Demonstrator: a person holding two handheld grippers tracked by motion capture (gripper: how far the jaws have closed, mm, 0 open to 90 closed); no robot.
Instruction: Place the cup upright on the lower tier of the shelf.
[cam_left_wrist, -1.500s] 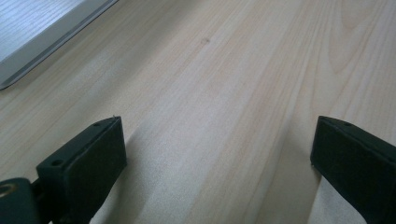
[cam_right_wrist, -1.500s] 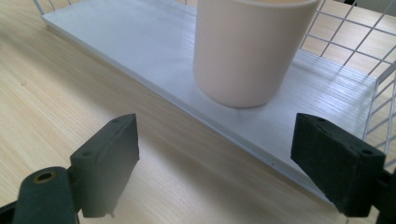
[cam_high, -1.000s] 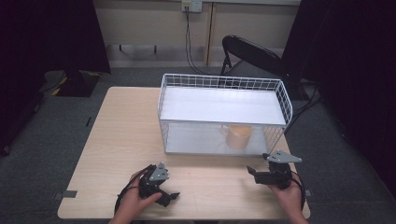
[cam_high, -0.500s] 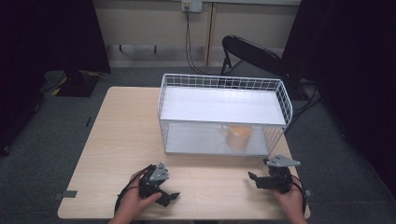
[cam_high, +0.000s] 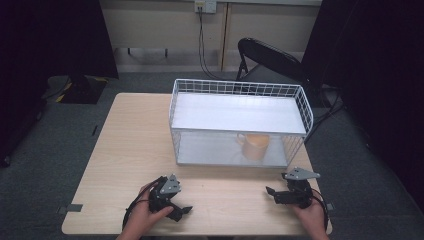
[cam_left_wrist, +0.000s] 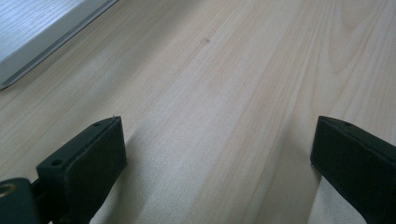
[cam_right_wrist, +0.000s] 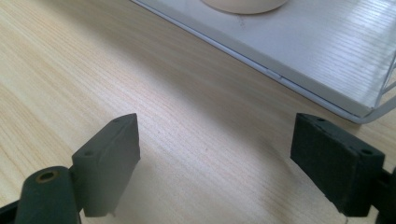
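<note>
A peach mug stands on the lower board of a white wire rack at the back of the wooden table. My left gripper rests near the front edge, held in a hand. In the left gripper view it is open over bare wood, with the rack's board at the upper left. My right gripper sits low at the front right, in front of the rack. In the right gripper view it is open and empty, with the mug's base and the board beyond.
A black folding chair stands behind the table. The rack's upper shelf is a bare white board. Bare wood stretches across the table's left half and between the two grippers.
My right gripper has come down and back toward the front edge, now lying low on the table. The left gripper and the mug have not moved.
</note>
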